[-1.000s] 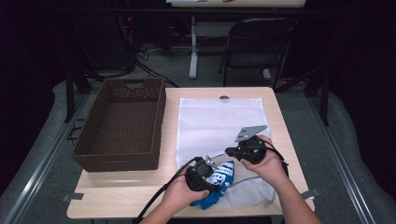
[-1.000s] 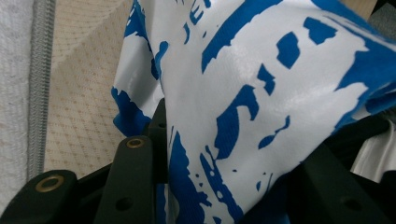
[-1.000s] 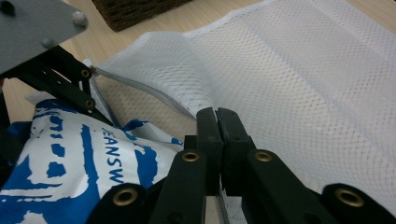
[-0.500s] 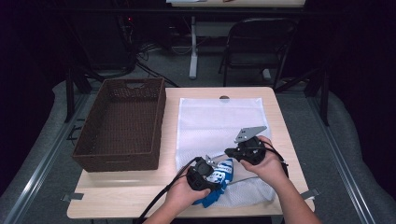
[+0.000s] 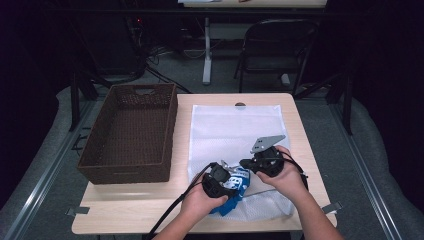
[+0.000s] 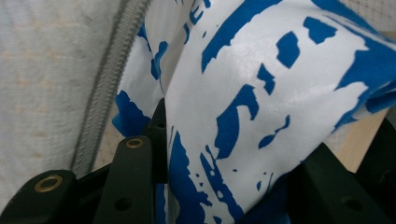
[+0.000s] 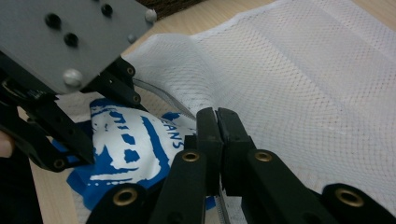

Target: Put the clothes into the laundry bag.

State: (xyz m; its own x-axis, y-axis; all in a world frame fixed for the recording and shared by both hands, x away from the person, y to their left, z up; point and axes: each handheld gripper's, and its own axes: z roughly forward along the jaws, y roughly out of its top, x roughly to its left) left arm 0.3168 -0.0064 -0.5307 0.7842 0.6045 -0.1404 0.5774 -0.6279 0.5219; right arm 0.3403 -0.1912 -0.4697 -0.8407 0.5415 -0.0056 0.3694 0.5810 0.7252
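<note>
High view puts my left gripper [image 5: 226, 176] clamped on the blue-and-white packet [image 5: 239, 181] at the mesh bag's [image 5: 235, 130] near edge; my right gripper [image 7: 217, 122] pinches the bag's mesh.

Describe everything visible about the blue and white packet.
The blue and white packet is a glossy, crinkled plastic pouch, white with blue printed lettering. It sits at the near edge of the white mesh bag, beside the bag's zipper. The left claw is clamped on it, and the right claw is shut just beside it.
</note>
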